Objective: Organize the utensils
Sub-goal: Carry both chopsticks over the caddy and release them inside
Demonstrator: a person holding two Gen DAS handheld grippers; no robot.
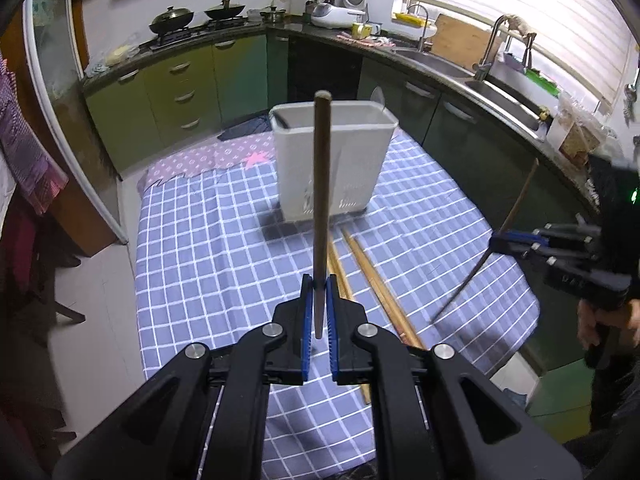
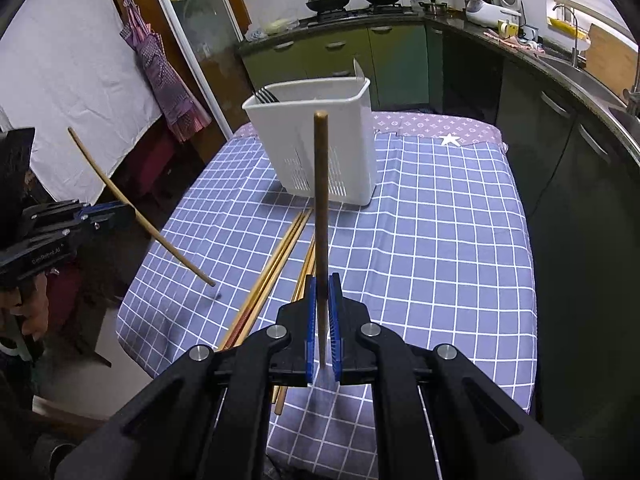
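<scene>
Fingers around two chopsticks

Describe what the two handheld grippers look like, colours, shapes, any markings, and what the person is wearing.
Both are black plastic linkage frames with round silver pivot pins and ribbed blue pads lining the fingers: left gripper, right gripper. Seen from the right wrist, the left one carries small white lettering on its side. A dark sleeve shows above the right gripper. No cables are visible.

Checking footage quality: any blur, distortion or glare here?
Left wrist view: strong fisheye bending of the counters; bright window blinds; right gripper motion-blurred. Right wrist view: same curved edges; white plastic utensil holder sharp.
</scene>
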